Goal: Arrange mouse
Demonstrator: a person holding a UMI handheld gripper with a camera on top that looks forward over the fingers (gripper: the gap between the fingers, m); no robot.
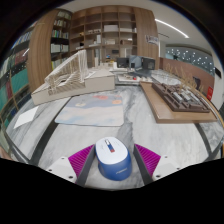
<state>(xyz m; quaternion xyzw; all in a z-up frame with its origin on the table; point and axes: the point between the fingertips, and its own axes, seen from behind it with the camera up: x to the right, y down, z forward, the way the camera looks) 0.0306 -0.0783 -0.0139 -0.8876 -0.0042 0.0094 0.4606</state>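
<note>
— Since the mouse (111, 160) sits right between our fingers (148, 158), should we count it as gripped?

— We judge it so: the magenta pads (79, 160) seem to press on both its flanks, though the contact itself is hard to make out. Its white back and blue lower shell point away from us, low over the marble desk (140, 125).

— Which step are we at, then?

— Carrying, we reckon. The mouse is in our hold and not yet set in its place. Next we need a bare spot on the desk, a gentle lowering until the base lies flat, then a release.

— What lies ahead of us?

— Just beyond the mouse, a pale sheet of paper (92, 108). Further on, a white architectural model (65, 75) to one side and a wooden tray-like model (178, 98) to the other. Past those, tall bookshelves (105, 30) close off the room.

— So we steer short of the models?

— Yes, we would put it down near the paper.
</note>
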